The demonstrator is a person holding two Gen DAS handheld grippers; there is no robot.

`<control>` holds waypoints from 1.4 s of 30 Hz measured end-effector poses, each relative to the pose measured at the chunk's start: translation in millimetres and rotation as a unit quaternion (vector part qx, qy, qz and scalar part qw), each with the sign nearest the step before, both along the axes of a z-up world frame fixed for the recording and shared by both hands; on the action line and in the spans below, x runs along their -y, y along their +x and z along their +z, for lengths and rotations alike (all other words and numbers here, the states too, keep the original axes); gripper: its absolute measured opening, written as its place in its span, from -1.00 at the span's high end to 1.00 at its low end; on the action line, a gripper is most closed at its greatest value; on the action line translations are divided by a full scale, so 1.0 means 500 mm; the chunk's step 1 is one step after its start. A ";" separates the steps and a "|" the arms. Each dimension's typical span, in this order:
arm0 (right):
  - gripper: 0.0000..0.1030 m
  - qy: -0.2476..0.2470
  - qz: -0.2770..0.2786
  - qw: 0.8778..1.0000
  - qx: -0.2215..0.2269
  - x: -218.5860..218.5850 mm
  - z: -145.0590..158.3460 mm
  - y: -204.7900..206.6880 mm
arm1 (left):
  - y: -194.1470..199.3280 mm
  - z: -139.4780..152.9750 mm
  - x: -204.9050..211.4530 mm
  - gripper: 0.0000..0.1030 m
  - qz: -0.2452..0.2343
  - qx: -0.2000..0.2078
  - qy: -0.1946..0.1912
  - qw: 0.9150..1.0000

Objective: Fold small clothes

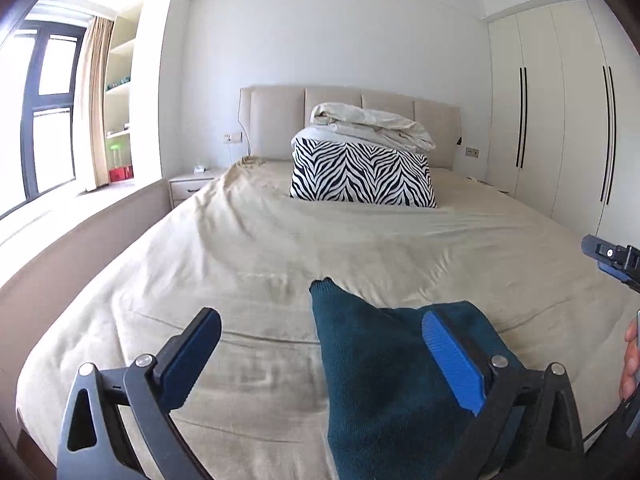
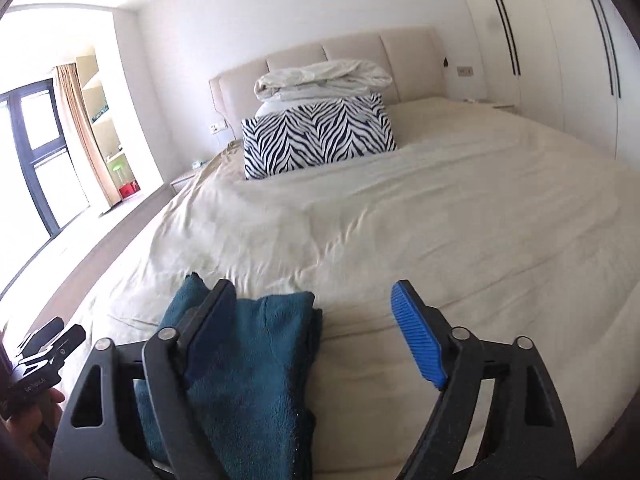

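Note:
A dark teal knitted garment [image 1: 380,368] lies folded on the beige bed sheet [image 1: 260,260] near the foot of the bed. My left gripper [image 1: 320,348] hovers above it with its jaws wide apart, nothing pressed between the pads. In the right wrist view the same teal garment [image 2: 260,364] lies stacked in layers under the left side of my right gripper [image 2: 316,308], which is also open and holds nothing. The right gripper's tip [image 1: 608,260] shows at the left view's right edge. The left gripper [image 2: 48,340] shows at the right view's left edge.
A zebra-print pillow [image 1: 360,176] with a bundled white duvet [image 1: 372,124] on top stands by the padded headboard [image 1: 272,120]. White wardrobes [image 1: 560,112] line the right wall. A nightstand [image 1: 192,184], shelves and a window lie to the left.

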State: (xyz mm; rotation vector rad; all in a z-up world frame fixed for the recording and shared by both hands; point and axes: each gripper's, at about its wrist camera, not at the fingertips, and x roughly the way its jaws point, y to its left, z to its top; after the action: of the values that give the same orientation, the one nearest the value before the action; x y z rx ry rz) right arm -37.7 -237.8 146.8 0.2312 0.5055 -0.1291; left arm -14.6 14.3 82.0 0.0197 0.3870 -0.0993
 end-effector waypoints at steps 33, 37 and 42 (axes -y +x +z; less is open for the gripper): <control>-1.00 -0.025 0.036 0.961 -0.272 -0.163 -0.173 -0.061 | -0.025 -0.188 0.024 -1.00 0.050 -0.255 -0.006 0.966; -1.00 -0.030 0.040 0.959 -0.281 -0.164 -0.179 -0.058 | -0.024 -0.197 0.021 -1.00 0.053 -0.261 -0.002 0.964; -1.00 -0.035 0.043 0.957 -0.286 -0.167 -0.186 -0.055 | -0.023 -0.201 0.018 -1.00 0.053 -0.264 -0.001 0.963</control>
State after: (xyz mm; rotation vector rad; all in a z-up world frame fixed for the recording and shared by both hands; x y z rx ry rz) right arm -65.0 -154.4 53.9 0.0980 1.0842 -0.1275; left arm -26.2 5.3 -18.3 -0.0313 0.9206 0.0039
